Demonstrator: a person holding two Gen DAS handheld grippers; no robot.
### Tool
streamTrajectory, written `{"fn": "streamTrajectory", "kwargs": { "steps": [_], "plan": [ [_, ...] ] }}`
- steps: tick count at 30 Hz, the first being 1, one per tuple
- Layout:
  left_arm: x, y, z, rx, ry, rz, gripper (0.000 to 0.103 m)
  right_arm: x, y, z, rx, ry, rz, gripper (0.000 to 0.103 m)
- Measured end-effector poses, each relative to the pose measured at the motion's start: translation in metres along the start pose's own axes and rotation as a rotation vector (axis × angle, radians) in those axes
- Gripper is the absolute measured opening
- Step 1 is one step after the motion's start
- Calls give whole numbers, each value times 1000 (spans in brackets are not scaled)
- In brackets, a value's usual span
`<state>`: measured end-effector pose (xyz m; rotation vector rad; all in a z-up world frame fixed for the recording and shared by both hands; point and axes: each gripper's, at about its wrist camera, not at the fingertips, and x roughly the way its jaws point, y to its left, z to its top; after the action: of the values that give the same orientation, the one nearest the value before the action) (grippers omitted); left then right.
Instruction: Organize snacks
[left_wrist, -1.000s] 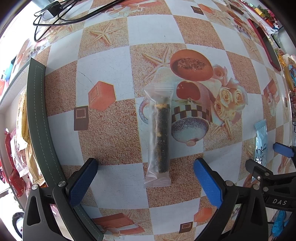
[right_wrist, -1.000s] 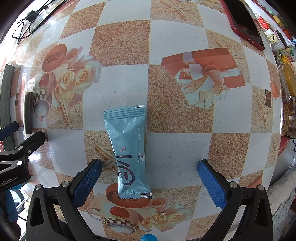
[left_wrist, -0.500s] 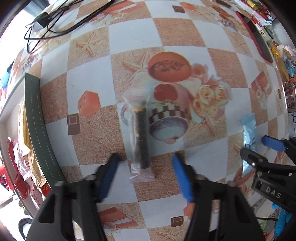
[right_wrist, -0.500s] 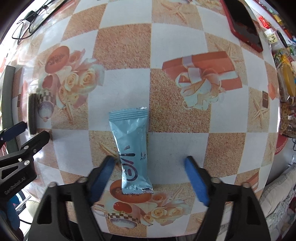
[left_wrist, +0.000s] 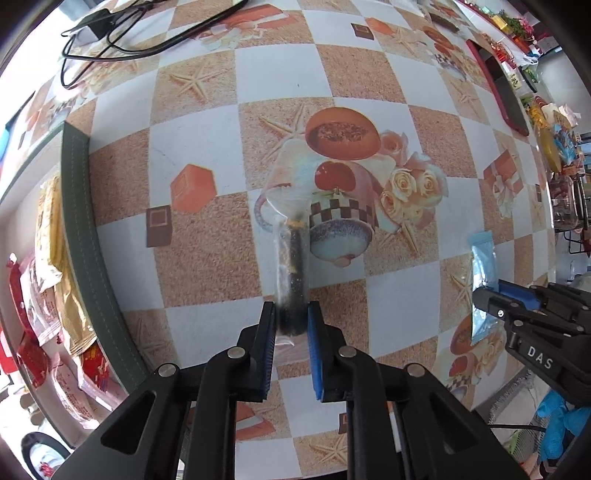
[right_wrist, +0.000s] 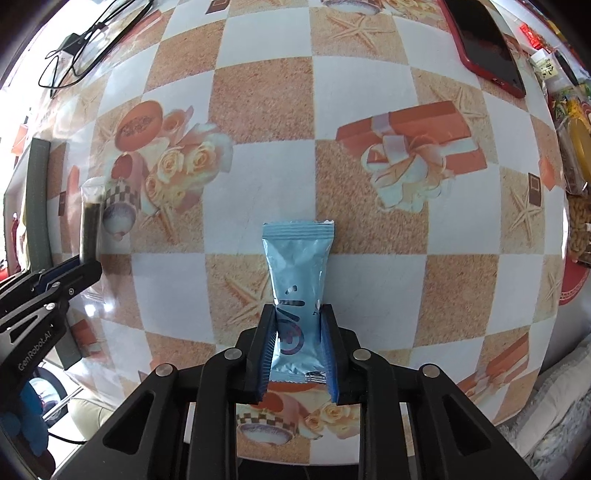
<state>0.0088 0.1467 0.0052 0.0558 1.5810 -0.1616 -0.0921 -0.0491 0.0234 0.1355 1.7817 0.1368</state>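
Both tongs have just closed: left tongs (left_wrist: 291, 325) clamp the clear-wrapped dark bar (left_wrist: 293, 273), right tongs (right_wrist: 297, 343) clamp the blue packet (right_wrist: 297, 291), mid-tabletop (right_wrist: 266, 110). Both snacks secured for sorting.

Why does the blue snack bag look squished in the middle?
The right gripper is shut on the blue packet, so the foil pinches in there. Nothing looks torn or spilled. The left gripper likewise clamps the clear-wrapped dark stick.

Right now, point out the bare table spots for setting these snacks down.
Free: the checkered tablecloth between the black cables and red phone, and the squares left of the clear-wrapped dark snack bar. Crowded: the right edge's snack packets.
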Motion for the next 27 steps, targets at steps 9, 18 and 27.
{"fn": "streamTrajectory", "kwargs": {
  "steps": [9, 18, 27],
  "plan": [
    [-29, 29, -5, -23, -38, -43, 18, -22, 10, 22, -23, -32, 26, 25],
    [-70, 52, -30, -32, -97, -74, 18, -52, 31, 52, -75, -70, 37, 24],
    [-80, 70, -47, -63, -115, -77, 15, -47, 53, 67, -98, -38, -11, 24]
  ]
}}
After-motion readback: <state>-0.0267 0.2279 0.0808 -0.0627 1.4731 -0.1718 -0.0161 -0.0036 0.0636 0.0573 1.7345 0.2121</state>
